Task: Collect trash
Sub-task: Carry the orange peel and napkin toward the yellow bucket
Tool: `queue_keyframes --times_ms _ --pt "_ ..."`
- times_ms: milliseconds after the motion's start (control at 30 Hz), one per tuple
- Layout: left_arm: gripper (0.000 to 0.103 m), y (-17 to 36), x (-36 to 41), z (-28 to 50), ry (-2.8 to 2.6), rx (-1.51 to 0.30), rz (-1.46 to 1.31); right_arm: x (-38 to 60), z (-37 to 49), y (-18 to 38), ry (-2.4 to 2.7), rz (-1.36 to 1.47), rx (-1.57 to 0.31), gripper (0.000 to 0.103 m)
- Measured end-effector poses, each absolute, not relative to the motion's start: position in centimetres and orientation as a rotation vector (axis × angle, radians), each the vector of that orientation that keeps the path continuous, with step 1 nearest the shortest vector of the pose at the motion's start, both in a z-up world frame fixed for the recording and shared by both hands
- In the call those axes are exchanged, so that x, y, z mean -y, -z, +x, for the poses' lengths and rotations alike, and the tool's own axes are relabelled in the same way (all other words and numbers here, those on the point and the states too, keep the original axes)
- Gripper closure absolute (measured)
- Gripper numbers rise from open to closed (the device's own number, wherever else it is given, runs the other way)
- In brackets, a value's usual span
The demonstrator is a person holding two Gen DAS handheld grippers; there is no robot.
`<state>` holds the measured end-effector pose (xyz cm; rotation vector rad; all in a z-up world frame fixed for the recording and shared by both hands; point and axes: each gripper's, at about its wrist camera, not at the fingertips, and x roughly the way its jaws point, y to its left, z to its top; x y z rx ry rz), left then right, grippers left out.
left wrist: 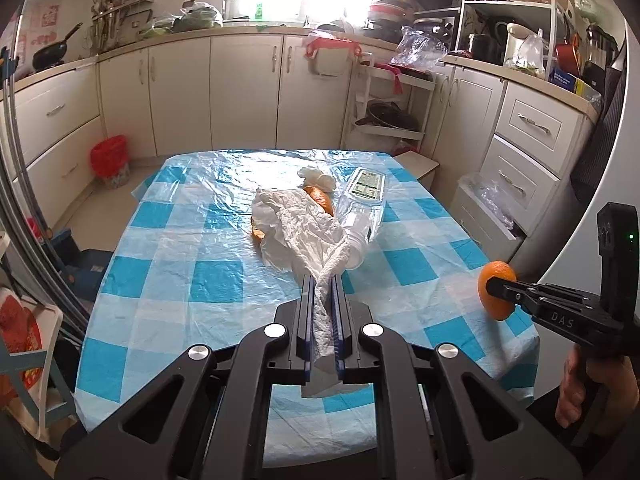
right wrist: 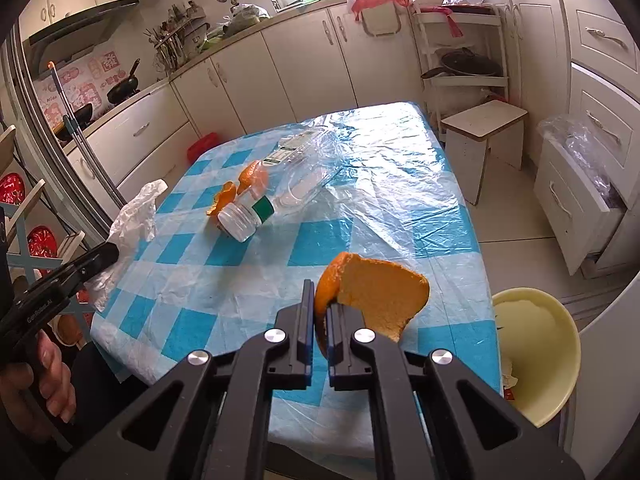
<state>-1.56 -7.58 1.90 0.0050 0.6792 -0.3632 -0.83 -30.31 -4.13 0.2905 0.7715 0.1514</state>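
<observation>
My left gripper (left wrist: 322, 280) is shut on a crumpled white plastic bag (left wrist: 296, 228) that trails forward over the blue checked table (left wrist: 208, 280). The bag also shows at the left of the right wrist view (right wrist: 132, 216). My right gripper (right wrist: 320, 292) is shut on a large piece of orange peel (right wrist: 376, 292), held above the table's near right edge; it shows in the left wrist view too (left wrist: 496, 292). On the table lie an empty clear plastic bottle (right wrist: 288, 176), more orange peel (right wrist: 236, 188) and a wad of white tissue (left wrist: 318, 178).
A pale yellow bin (right wrist: 536, 356) with trash inside stands on the floor off the table's right edge. A small stool (right wrist: 484, 140) and an open drawer (right wrist: 580, 200) are to the right. A red bin (left wrist: 110, 160) sits by the far left cabinets.
</observation>
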Motion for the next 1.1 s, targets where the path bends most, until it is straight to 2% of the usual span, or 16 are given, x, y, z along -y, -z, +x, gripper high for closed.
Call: queue_keyframes --times_ms 667,1100 --pt "0.095 -2.9 10.3 -2.7 0.444 -0.664 0.002 33.1 -2.1 3.4 -0.070 0.351 -0.723 0.097" --pt "0.095 -1.7 15.4 -2.4 0.591 -0.702 -0.028 42.3 -4.3 5.9 0.176 0.631 -0.747 0.097"
